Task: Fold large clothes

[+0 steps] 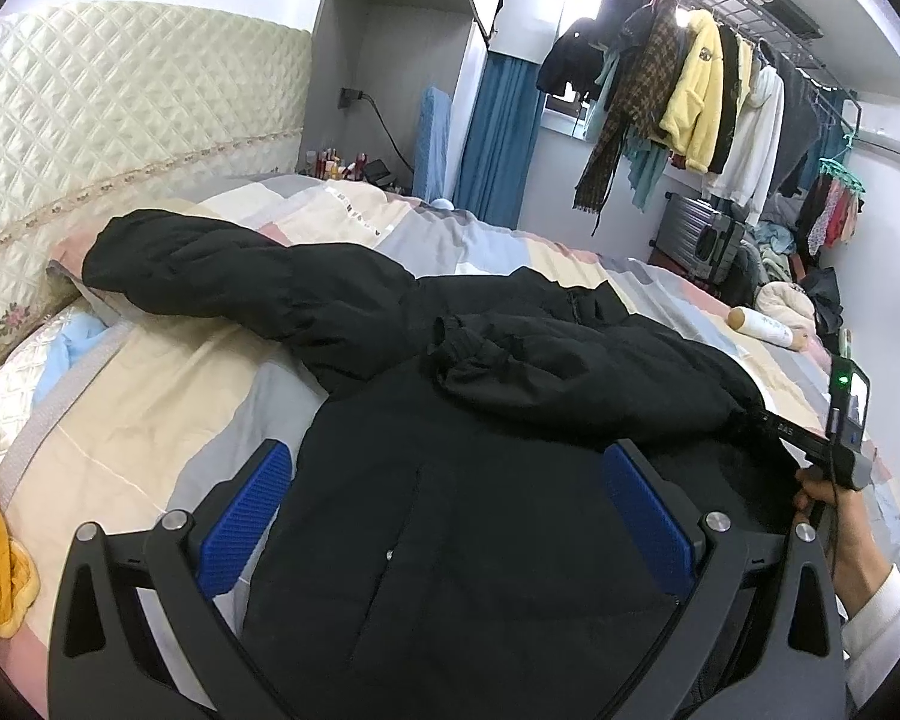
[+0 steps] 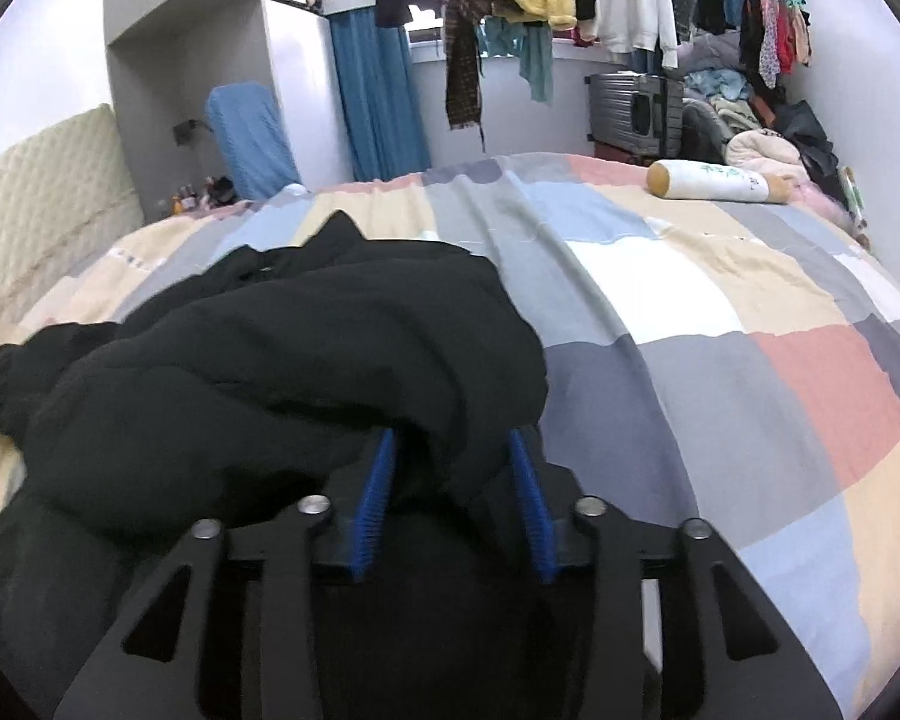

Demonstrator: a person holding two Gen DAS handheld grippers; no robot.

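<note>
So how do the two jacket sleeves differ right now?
The far sleeve lies stretched out flat across the bed toward the headboard, untouched. The near sleeve is folded in over the jacket body, bunched, with the right gripper around its edge. Both are black and puffy. The left gripper is open over the body.

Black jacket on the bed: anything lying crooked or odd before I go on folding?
Yes. The black jacket is uneven: one sleeve still stretches toward the headboard, while the other sleeve is bunched across the body. The right gripper has fabric between its fingers; the left gripper is open over the jacket.
</note>
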